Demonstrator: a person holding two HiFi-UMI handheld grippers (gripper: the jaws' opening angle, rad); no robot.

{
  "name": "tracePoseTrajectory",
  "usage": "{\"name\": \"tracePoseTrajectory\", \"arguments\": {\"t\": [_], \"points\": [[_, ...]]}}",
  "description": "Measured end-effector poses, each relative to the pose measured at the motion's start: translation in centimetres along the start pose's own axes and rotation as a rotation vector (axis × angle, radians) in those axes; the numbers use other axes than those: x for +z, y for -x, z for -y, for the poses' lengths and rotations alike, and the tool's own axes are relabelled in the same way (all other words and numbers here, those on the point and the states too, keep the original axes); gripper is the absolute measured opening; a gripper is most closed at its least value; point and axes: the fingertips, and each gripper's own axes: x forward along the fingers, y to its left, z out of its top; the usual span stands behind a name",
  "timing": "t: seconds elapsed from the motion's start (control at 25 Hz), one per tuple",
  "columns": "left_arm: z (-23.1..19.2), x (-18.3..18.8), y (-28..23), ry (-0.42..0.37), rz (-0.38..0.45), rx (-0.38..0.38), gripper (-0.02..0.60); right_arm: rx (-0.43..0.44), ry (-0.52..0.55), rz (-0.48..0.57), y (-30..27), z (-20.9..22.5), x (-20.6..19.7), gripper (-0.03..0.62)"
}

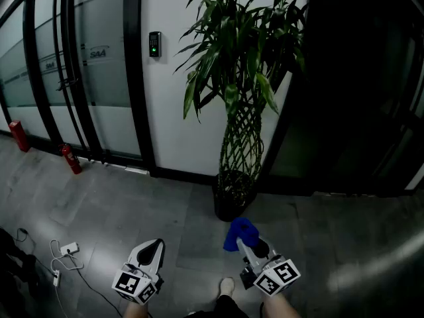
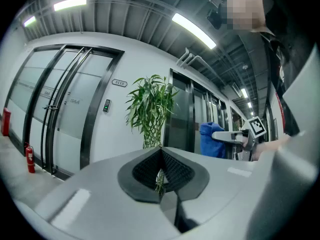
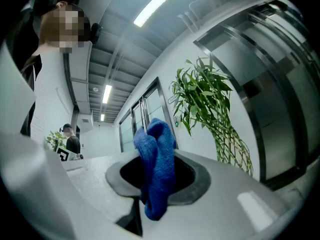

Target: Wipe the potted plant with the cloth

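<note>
While the cloth (image 1: 240,233) is clamped in the right tool (image 1: 248,244), its blue folds bunched between the jaws, the left tool (image 1: 152,246) is seen with jaws together and nothing between them. Both tools are held low over the floor (image 1: 165,204), side by side. The plant (image 1: 242,78) is set in a dark pot (image 1: 232,197) on the floor by the wall (image 1: 175,98), just ahead of the right tool. The cloth is not touching the leaves.

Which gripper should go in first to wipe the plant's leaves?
Right. The right gripper is clamped on the bunched blue cloth and sits nearer the green potted plant; the left gripper is shut and empty.
</note>
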Motion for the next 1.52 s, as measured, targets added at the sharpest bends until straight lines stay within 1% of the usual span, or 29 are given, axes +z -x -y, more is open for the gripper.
{"name": "tracePoseTrajectory", "arguments": {"t": [0.12,0.24,0.32,0.44,0.6,0.72,0.92,1.08,1.16,1.4,1.52], "points": [[0.0,0.0,-3.3,-0.031,-0.008,-0.009,0.006,0.022,-0.009,0.017,-2.1,2.4,0.4,0.095],[0.3,0.0,-7.7,-0.054,-0.012,-0.011,0.006,0.041,-0.021,0.037,-4.6,6.1,1.1,0.095],[0.6,0.1,-10.8,-0.070,-0.006,-0.021,0.006,0.057,-0.025,0.045,-6.4,8.7,1.8,0.095],[0.5,0.6,-15.5,-0.087,0.014,-0.023,0.006,0.089,-0.001,0.051,-9.0,12.1,3.1,0.095],[0.3,0.4,-21.1,-0.064,0.027,-0.008,0.006,0.124,0.043,0.056,-11.7,16.0,4.9,0.095],[0.4,-0.4,-24.9,-0.049,0.003,-0.003,0.006,0.145,0.044,0.056,-13.4,18.6,6.5,0.095],[-0.1,-0.1,-30.2,-0.064,-0.022,-0.029,0.006,0.174,0.121,0.090,-16.5,20.6,10.2,0.095],[-1.7,0.1,-34.2,-0.097,-0.033,-0.102,0.006,0.149,0.219,0.115,-19.3,21.1,12.4,0.095],[-2.1,0.4,-36.1,-0.111,-0.036,-0.159,0.006,0.113,0.261,0.128,-20.1,21.1,13.4,0.095],[-3.1,2.5,-41.9,-0.136,-0.012,-0.347,0.006,0.015,0.365,0.175,-23.1,21.0,16.6,0.095],[-3.4,3.6,-44.9,-0.164,-0.004,-0.431,0.006,-0.029,0.435,0.189,-24.9,21.1,18.0,0.095]]}}
